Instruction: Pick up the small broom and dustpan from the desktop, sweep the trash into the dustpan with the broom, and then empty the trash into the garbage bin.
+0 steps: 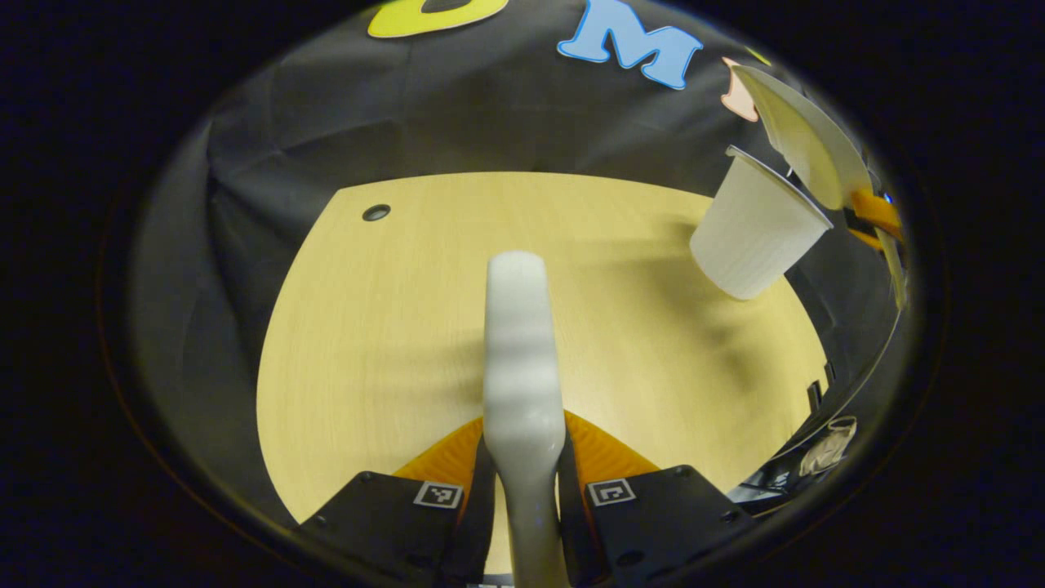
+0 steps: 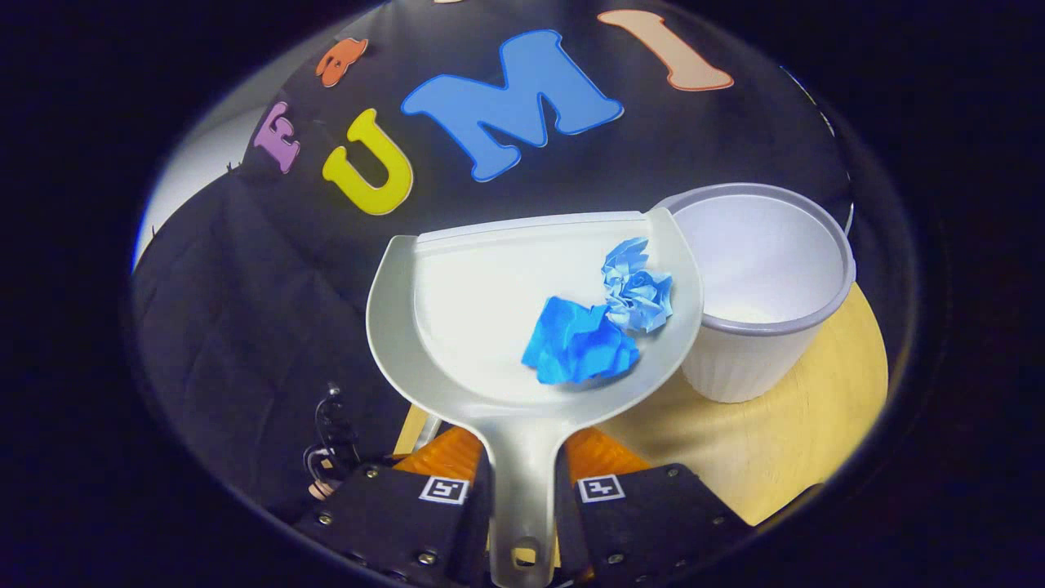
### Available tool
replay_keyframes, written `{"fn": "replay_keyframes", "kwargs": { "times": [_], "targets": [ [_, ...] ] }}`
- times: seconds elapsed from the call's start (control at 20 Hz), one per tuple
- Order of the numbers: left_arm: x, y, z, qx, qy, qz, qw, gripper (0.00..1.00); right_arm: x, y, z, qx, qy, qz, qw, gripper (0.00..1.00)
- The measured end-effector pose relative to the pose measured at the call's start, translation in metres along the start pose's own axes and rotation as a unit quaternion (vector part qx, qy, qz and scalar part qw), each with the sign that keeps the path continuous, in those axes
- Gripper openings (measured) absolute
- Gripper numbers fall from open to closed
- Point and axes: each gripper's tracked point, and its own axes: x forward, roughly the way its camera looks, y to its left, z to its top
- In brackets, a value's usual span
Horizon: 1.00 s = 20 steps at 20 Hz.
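Bristles of the small white plastic broom [image 1: 522,359] cannot be made out in the left gripper view: what shows is its pale handle running forward from between the fingers, its lower end cut off at the bottom edge. The left gripper [image 1: 524,478] is closed tight on that handle, both fingers pressing its sides, above the light wooden desktop [image 1: 367,327]. Far right in that view the white ribbed garbage bin [image 1: 755,233] stands beside the tilted dustpan, partly cut off by the edge.

The right gripper [image 2: 522,482] is likewise clamped on the handle of the white plastic dustpan [image 2: 465,310], whose handle end with its hanging hole is cropped at the bottom. Two crumpled blue paper balls [image 2: 600,327] lie in the pan near its right rim, which overlaps the bin's rim. No readable brand or label shows; the square black-and-white markers on the fingers carry no legible text.
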Motion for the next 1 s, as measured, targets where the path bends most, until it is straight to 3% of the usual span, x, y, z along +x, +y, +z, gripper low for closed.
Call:
{"fn": "replay_keyframes", "kwargs": {
  "times": [0.2, 0.4, 0.7, 1.0],
  "targets": [
    [0.014, -0.026, 0.01, 0.007, 0.002, -0.005, 1.0, 0.43, 0.001, 0.017, 0.013, 0.09, -0.036, 0.028, 0.995, 0.34],
    [0.024, -0.04, 0.011, 0.011, 0.008, -0.006, 1.0, 0.42, -0.008, 0.025, 0.031, 0.176, -0.062, 0.066, 0.98, 0.34],
    [0.025, -0.052, 0.008, 0.019, 0.013, -0.005, 1.0, 0.41, -0.023, 0.033, 0.055, 0.31, -0.097, 0.151, 0.933, 0.34],
    [0.022, -0.067, 0.005, 0.022, 0.018, -0.006, 1.0, 0.43, -0.013, 0.051, 0.045, 0.389, -0.114, 0.223, 0.887, 0.34]
  ]
}}
